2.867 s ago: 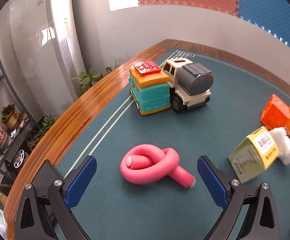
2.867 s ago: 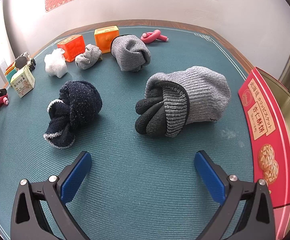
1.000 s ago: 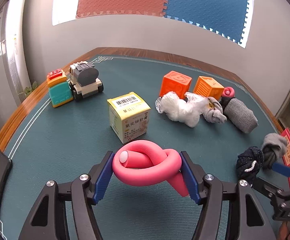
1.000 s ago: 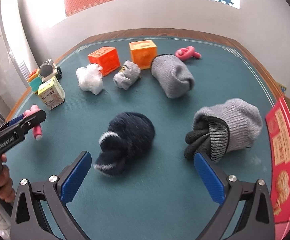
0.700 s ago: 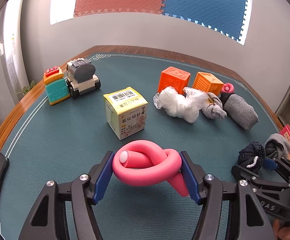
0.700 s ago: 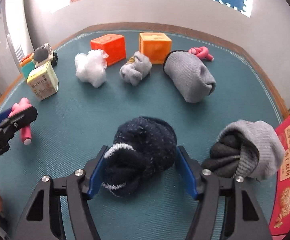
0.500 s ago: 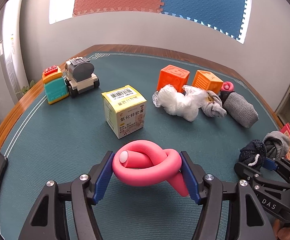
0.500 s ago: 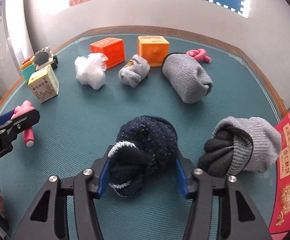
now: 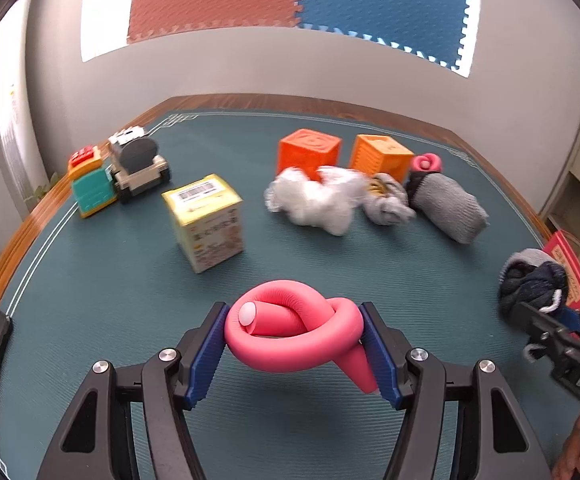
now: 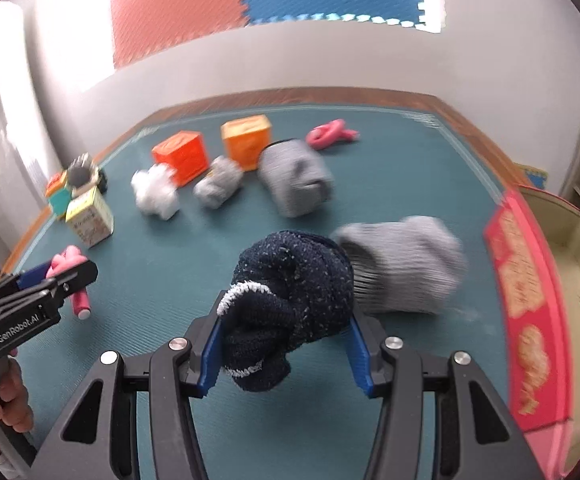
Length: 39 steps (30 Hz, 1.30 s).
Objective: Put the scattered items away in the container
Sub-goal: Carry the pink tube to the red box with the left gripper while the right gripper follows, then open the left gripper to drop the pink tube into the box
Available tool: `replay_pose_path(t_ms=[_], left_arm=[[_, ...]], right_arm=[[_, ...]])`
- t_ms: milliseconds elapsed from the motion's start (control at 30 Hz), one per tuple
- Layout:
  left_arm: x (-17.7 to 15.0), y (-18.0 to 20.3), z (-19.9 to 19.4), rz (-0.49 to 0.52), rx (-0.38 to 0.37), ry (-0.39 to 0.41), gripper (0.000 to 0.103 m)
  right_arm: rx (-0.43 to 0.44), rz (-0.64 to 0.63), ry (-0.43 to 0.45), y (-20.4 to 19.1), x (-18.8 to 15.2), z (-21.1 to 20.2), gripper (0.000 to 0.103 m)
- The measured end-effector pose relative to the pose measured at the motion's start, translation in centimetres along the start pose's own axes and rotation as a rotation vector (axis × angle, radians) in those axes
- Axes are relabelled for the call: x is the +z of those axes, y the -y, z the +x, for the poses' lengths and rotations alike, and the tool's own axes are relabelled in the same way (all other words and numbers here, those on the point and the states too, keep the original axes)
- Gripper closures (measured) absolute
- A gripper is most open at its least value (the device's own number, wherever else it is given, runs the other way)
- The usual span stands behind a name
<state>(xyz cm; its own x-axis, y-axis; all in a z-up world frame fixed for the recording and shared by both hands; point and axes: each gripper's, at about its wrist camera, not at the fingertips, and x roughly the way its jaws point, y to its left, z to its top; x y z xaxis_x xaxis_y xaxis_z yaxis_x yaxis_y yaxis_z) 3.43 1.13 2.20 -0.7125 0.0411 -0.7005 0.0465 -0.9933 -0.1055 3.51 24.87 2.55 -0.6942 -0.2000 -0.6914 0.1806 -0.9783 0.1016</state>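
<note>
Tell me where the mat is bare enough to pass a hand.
Bare mat lies between the yellow box and the left gripper. Crowded: the row from orange cubes to grey sock roll.

The foam twist [image 9: 293,332] is pink with a white end. The sock ball [image 10: 290,300] is navy flecked with white. The blocks [image 9: 307,154] are orange, the carton [image 9: 206,224] yellow, the tabletop [image 9: 90,280] teal, and the tin lid [image 10: 529,300] red.
</note>
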Motion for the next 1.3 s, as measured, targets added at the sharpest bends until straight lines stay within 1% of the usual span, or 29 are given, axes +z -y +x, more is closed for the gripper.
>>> replay_pose_path(t_ms=[133,300,400,533,667,733,800,867,1000,1300], left_arm=[[0.1,2.5,-0.4,0.040,-0.025,0.002,0.036],[0.3,6.6,-1.0,0.099,-0.073,0.008,0.036],[0.5,9.5,-1.3,0.139,-0.115,0.010,0.036],[0.8,13.4,-1.7,0.194,-0.174,0.011,0.036],[1.2,17.4,-2.5,0.252,-0.232,0.028,0.036],[1.4,19.2,-3.0,0.280,-0.258,0.039,0.036],[1.5,21.0,-3.5,0.308,-0.285,0.046,0.036],[1.6,22.6,-3.8,0.327,-0.310,0.046,0.036],[1.6,25.5,-4.2,0.364,-0.361,0.041,0.036],[0.8,31.5,-4.7,0.455,-0.472,0.028,0.036]], right_arm=[[-0.062,0.085,0.078,4.1,-0.3,-3.5,0.047],[-0.182,0.174,0.172,9.4,-0.6,-7.8,0.047],[-0.265,0.225,0.208,12.5,-1.2,-9.8,0.047],[-0.340,0.275,0.217,16.0,-2.0,-11.1,0.046],[-0.374,0.319,0.216,18.7,-3.0,-11.8,0.040],[-0.374,0.334,0.224,19.7,-3.5,-12.5,0.038],[-0.378,0.351,0.235,20.3,-3.9,-12.9,0.032],[-0.381,0.371,0.250,20.9,-4.2,-13.2,0.030],[-0.392,0.412,0.276,22.0,-5.0,-13.9,0.030],[-0.426,0.487,0.294,24.5,-6.2,-14.8,0.030]])
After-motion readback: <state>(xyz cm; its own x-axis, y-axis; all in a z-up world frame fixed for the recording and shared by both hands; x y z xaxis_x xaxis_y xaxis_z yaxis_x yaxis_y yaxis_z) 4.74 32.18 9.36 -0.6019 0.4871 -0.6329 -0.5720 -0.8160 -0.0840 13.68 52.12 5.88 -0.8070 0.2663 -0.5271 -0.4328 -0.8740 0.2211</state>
